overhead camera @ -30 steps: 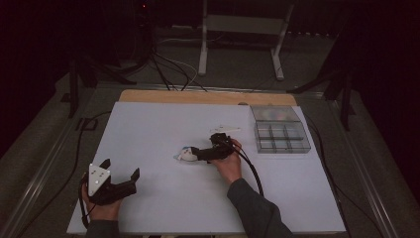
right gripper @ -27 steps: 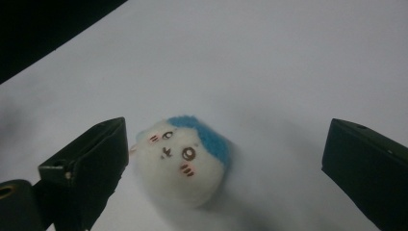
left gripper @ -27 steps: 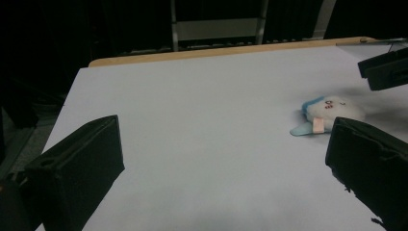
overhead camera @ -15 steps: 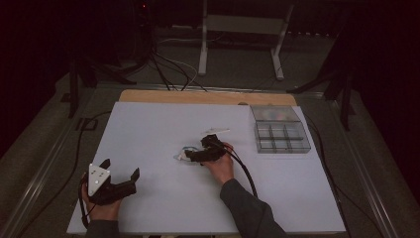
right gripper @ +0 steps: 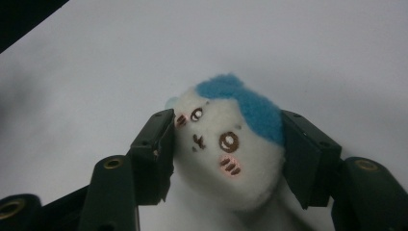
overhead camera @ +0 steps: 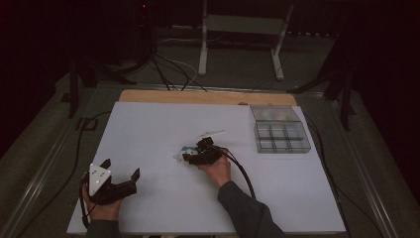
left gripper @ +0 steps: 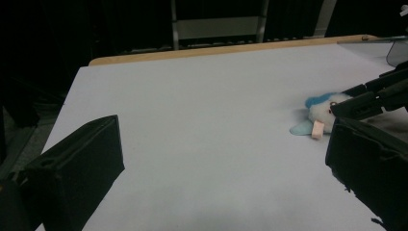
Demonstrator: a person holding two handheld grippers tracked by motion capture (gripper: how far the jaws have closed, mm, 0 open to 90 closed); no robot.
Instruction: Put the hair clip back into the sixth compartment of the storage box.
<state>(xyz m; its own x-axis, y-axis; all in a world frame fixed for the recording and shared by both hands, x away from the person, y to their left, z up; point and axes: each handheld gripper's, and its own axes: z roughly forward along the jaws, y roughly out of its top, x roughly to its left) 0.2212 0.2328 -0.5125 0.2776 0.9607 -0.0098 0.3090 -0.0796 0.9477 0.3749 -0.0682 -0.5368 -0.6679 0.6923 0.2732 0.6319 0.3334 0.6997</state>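
Note:
A small white plush toy (overhead camera: 182, 151) with a blue tuft and an embroidered face lies on the white table (overhead camera: 148, 129) near the middle. My right gripper (overhead camera: 187, 155) reaches it from the right. Its jaws have just been closing, and in the right gripper view both pads (right gripper: 156, 144) press the sides of the toy's head (right gripper: 216, 163). The left gripper view shows the toy (left gripper: 323, 109) with the right gripper (left gripper: 370, 96) on it. At the front left corner my left gripper (overhead camera: 121, 168) rests in the hand, jaws wide open around bare table (left gripper: 225, 122).
A clear compartment box (overhead camera: 280, 135) sits at the back right of the table. A small white strip (overhead camera: 210, 133) lies just behind the right gripper. A wooden edge (overhead camera: 198, 96) runs along the far side, with cables and a stand's legs beyond.
The right gripper has slid left and down onto the plush toy, and its jaws have closed on the toy's head. The left gripper has stayed put.

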